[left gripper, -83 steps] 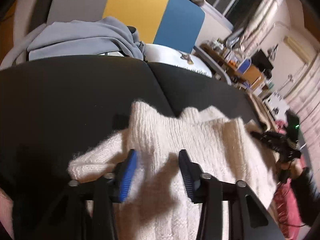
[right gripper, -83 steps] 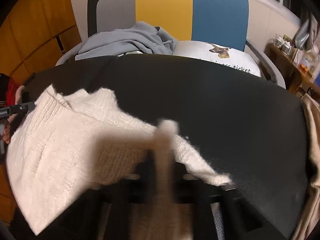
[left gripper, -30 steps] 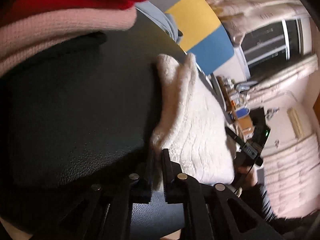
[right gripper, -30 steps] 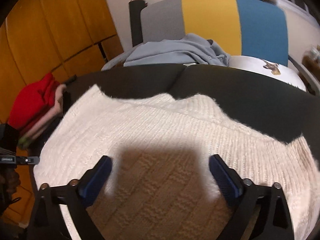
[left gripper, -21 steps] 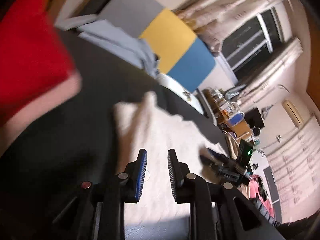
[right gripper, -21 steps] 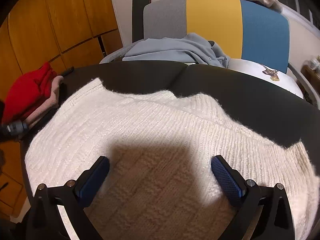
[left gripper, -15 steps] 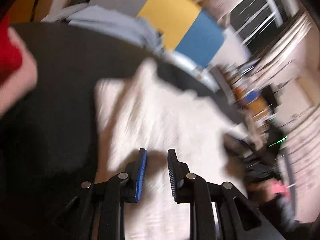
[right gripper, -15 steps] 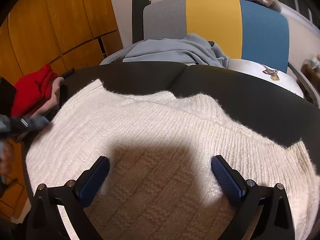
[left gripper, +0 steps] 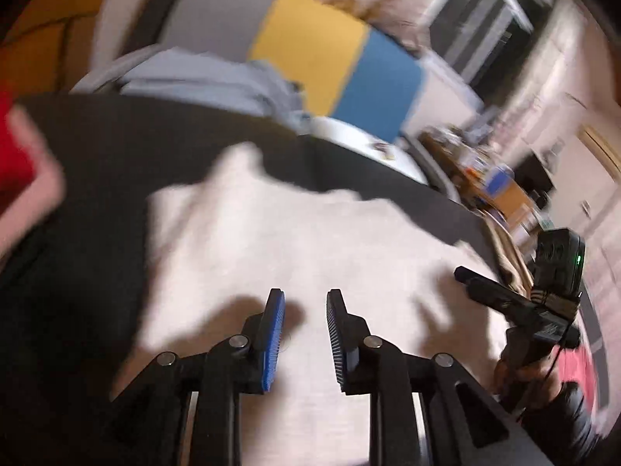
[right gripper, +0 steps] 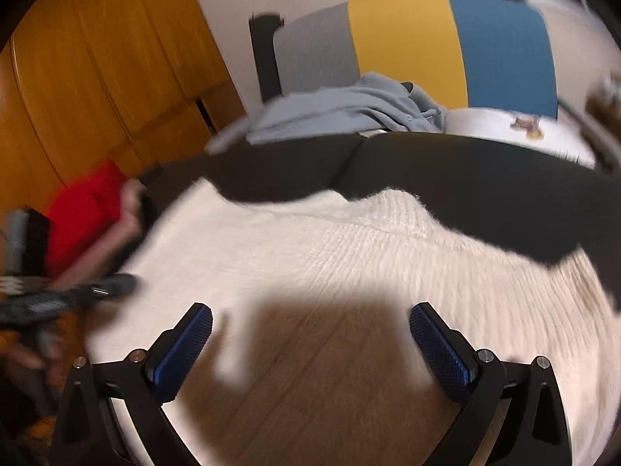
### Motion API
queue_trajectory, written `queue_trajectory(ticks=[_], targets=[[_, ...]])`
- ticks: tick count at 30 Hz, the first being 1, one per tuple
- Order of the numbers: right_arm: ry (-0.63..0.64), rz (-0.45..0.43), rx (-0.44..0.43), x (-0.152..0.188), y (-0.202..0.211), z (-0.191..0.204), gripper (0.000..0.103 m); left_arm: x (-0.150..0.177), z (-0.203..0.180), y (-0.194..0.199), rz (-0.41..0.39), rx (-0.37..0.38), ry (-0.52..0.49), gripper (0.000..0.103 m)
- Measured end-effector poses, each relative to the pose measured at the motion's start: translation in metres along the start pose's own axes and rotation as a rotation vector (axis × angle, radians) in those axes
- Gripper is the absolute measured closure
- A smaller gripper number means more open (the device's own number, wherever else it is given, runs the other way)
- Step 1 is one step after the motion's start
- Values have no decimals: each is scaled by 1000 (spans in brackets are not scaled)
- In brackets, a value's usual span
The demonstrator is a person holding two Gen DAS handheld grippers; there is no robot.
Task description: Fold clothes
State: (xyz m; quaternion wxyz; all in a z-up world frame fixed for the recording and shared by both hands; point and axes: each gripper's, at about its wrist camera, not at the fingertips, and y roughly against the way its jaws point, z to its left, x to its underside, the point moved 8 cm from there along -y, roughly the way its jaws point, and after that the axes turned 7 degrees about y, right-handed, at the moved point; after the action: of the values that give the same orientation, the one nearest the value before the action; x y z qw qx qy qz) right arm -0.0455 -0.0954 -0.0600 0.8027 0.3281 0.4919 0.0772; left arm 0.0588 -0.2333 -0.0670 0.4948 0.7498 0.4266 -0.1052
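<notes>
Beneath both pairs of fingers lies the cream knit sweater (right gripper: 349, 256), spread on the black cushion (right gripper: 465, 178). Our left gripper (left gripper: 304, 324) has just been opening; its fingers stand slightly apart with nothing between them. Our right gripper (right gripper: 310, 334) is spread wide, empty, above the knit. We judge the sweater soft, light, stretchy and limp; best pinched at a folded edge or corner beyond the fingertips.

A sweater (right gripper: 349, 256) lies on the table (right gripper: 485, 178) (folded clothes (right gripper: 85, 209) at its left).
</notes>
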Motion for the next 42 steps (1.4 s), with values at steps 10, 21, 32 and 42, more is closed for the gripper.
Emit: queue_trajectory(ticks=[10, 21, 32, 42], targets=[[-323, 27, -149, 101, 143, -70, 0, 31, -137, -63, 168, 210, -246, 78], [-315, 26, -294, 115, 125, -64, 0, 87, -149, -93, 339, 209, -324, 78], [-168, 393, -434, 142, 120, -31, 0, 96, -146, -95, 379, 244, -308, 79], [-121, 203, -19, 77, 134, -61, 0, 52, -115, -46, 183, 224, -194, 75]])
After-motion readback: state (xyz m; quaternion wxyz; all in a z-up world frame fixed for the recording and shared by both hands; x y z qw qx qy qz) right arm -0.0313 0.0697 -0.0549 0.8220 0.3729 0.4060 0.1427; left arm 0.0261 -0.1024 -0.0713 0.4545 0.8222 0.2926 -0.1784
